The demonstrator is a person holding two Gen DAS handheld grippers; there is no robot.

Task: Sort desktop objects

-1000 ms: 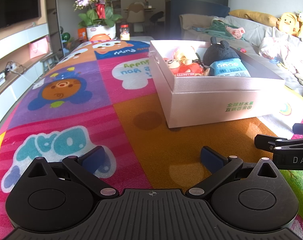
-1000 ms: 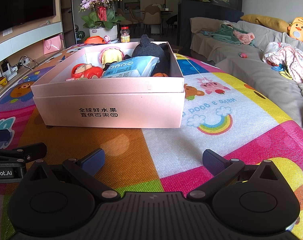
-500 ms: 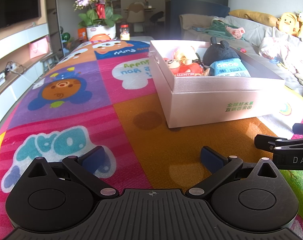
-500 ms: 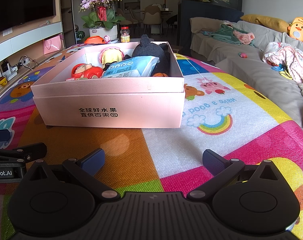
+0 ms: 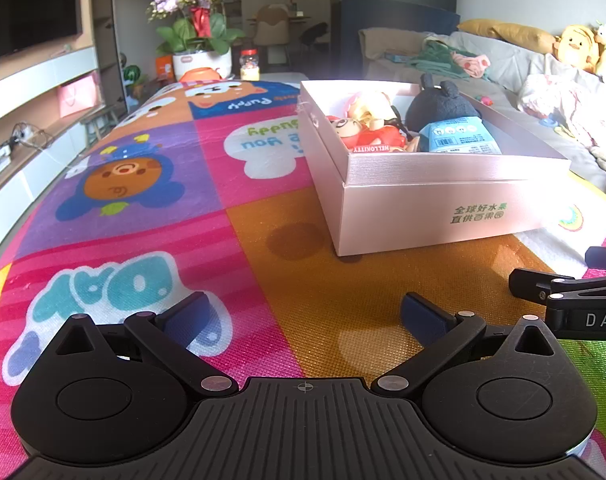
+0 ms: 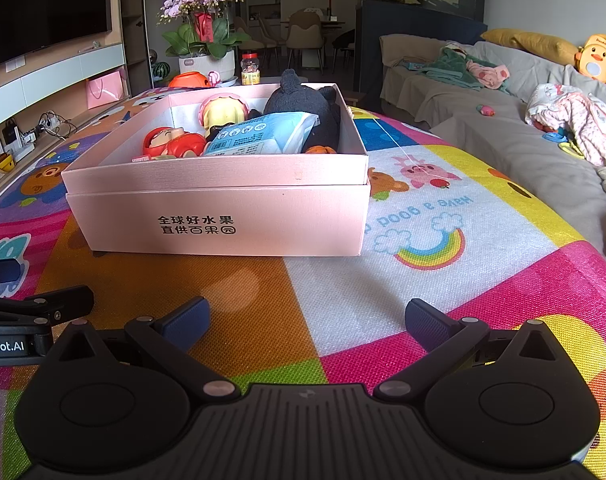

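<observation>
My left tool (image 5: 303, 316) sits low over the colourful play mat (image 5: 143, 184) covering the bench, its two blue-padded fingers spread wide with nothing between them. My right tool (image 6: 307, 320) is the same: fingers well apart, holding nothing, hovering just above the mat. Ahead and to the right of the left tool, and straight ahead and slightly left of the right one, stands the pink box (image 6: 223, 216), resting on the mat with printed characters on its near wall. Inside it I can make out a red figurine (image 6: 171, 146), a yellow-haired doll (image 6: 223, 112) behind it, a pale blue tissue pack (image 6: 259, 136) and a dark plush toy (image 6: 303, 100) at the back; the near wall cuts off the lower part of all of them, and a small orange thing at the pack's right edge is too hidden to identify. From the left wrist view, the right tool's side enters at the right edge, cropped by the frame. Beyond the box, a potted orchid (image 6: 203, 20) stands at the bench's far end, and a sofa (image 6: 503, 128) runs to the right.
</observation>
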